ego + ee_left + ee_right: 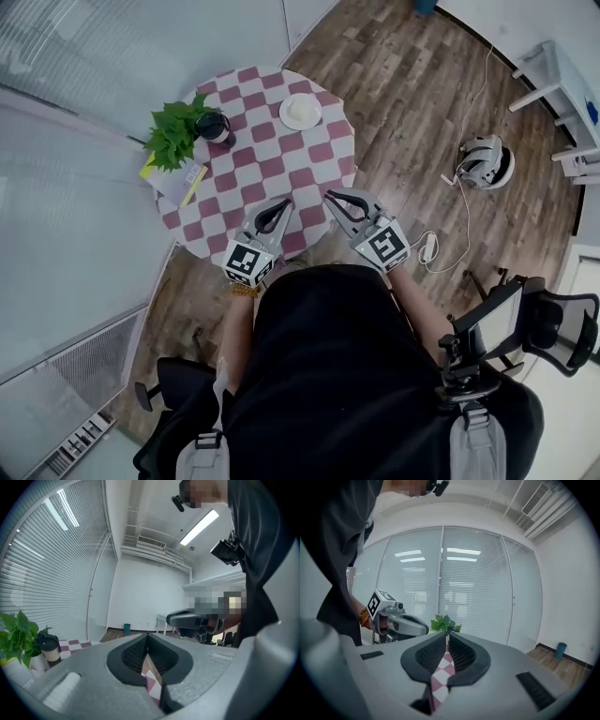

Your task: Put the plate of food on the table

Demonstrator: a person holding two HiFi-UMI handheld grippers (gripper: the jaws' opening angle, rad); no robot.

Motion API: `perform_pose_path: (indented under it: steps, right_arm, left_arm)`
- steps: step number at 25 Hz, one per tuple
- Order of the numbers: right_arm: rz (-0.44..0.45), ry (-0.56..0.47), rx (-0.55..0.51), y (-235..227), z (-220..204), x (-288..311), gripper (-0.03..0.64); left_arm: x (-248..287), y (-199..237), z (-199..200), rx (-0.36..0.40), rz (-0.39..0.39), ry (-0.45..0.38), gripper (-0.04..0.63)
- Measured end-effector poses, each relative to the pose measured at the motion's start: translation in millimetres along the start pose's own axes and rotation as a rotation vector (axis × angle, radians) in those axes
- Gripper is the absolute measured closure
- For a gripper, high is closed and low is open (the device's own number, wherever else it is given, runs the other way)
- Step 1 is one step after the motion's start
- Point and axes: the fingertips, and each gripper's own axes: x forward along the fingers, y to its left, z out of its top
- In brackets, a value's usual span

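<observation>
The plate (pixel 315 118) with white food (pixel 298 110) sits on the far side of the round checked desk (pixel 281 155), well apart from both tools. The left tool (pixel 284 202) and the right tool (pixel 330 195) are pinched narrow and hold nothing. I think the job looks done, so lift both tools away gently and don't bump the desk. I count one plate, one plant (pixel 176 133), one cup (pixel 217 127), one book (pixel 185 180) and two tools.

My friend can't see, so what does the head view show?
A person holds the left gripper and right gripper, both shut and empty, over a round checkered table with a plate of food, potted plant and coffee cup.
</observation>
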Motion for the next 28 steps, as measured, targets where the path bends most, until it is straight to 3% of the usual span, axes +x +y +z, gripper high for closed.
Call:
perform_pose_path:
  steps: [8,11,20,28]
  right_arm:
    - [0.029,0.059,0.091,7.4,-34.9,-2.1,0.603]
    - [0.05,0.073,0.124,11.1,-53.3,-1.3,0.606]
    - [0.054,0.115,0.144,13.1,-81.4,-18.2,0.607]
    - [0.035,0.117,0.169,10.0,-88.1,-28.6,0.607]
  left_arm:
    - [1.2,4.5,-45.3,-0.107,0.038,0.081,0.589]
    - [0.6,-2.4,-59.1,-0.128,0.017,0.105,0.588]
    - [10.6,-16.8,-74.8,-0.148,0.016,0.142,0.589]
    - [22.6,-28.4,-78.8,-0.133,-0.029,0.174,0.589]
